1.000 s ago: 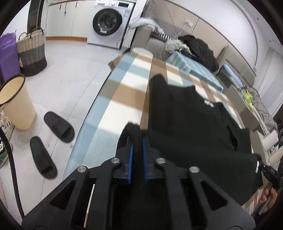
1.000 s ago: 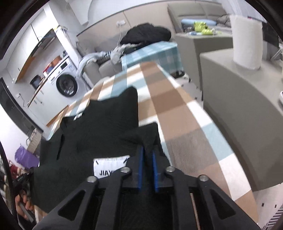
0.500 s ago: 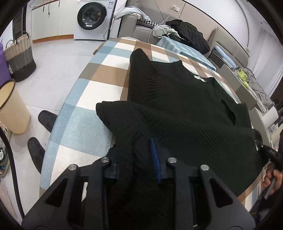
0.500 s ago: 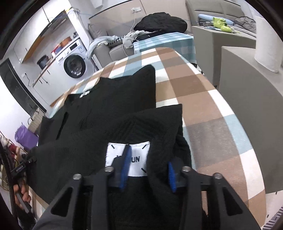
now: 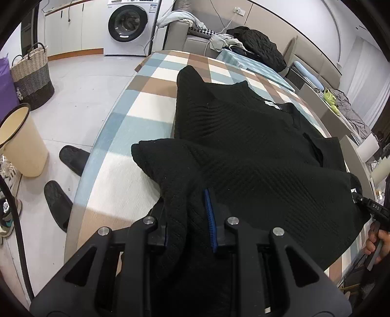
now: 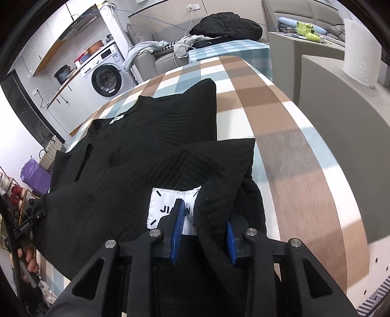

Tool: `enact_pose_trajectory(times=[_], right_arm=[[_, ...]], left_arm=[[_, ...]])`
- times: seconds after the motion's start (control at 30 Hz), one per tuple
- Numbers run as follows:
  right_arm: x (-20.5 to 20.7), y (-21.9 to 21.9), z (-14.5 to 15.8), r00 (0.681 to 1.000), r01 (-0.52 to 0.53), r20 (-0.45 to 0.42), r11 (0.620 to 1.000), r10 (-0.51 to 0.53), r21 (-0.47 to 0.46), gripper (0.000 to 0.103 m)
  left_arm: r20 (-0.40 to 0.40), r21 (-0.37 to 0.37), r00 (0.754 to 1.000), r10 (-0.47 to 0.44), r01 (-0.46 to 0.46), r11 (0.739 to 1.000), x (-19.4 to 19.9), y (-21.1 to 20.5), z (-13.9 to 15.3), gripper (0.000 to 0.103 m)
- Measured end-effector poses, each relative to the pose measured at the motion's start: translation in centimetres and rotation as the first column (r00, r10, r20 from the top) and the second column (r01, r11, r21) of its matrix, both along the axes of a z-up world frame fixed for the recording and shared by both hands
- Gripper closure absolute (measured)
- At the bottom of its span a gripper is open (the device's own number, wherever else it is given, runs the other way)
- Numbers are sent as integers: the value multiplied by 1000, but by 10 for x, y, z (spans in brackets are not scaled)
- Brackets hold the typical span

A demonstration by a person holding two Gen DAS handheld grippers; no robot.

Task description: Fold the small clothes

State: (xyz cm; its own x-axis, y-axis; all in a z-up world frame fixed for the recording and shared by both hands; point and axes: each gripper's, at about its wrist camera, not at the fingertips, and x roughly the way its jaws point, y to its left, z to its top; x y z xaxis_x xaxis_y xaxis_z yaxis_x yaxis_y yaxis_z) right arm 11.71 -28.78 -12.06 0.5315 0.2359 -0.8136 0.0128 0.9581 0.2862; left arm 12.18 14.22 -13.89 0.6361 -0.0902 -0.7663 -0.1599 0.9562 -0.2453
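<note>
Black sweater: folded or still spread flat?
Partly folded: the sweater's near hem is laid back over its body, collar end flat on the table.

Bare tablecloth (image 5: 136, 122) beside sweater (image 5: 243, 146)

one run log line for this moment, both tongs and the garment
left tongs: open, fabric between | right tongs: open, fabric between | black sweater: hem folded over body, on checkered table

Washing machine (image 5: 128, 23), wicker basket (image 5: 33, 75), beige bin (image 5: 20, 143), black slippers (image 5: 58, 204) on the floor.
</note>
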Motion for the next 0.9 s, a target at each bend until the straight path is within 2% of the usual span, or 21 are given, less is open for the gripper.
enact_pose_trajectory(times=[0.07,0.2,0.33,0.5,0.67,0.9], right_arm=[[-4,0,0,1000,-1,2,1000,1,6,73],[-4,-6,3,1000,10,2,1000,-10,15,63],[-22,-18,14,1000,3,30,999,-4,37,60],[-45,-33,14,1000,15,22,997,-17,70,56],[-59,-42,14,1000,20,20,988,-23,150,55],[-74,-34,33,991,-71,126,975,45,209,55]], left_arm=[[9,-10,1000,12,-12,1000,-7,3,2,79],[10,-19,999,41,-41,999,-24,10,10,71],[12,-15,999,52,-52,999,-49,14,16,62],[4,-26,997,71,-71,997,-75,15,18,62],[15,-42,997,74,-73,996,-87,13,19,62],[23,-25,998,55,-55,998,-92,6,27,62]])
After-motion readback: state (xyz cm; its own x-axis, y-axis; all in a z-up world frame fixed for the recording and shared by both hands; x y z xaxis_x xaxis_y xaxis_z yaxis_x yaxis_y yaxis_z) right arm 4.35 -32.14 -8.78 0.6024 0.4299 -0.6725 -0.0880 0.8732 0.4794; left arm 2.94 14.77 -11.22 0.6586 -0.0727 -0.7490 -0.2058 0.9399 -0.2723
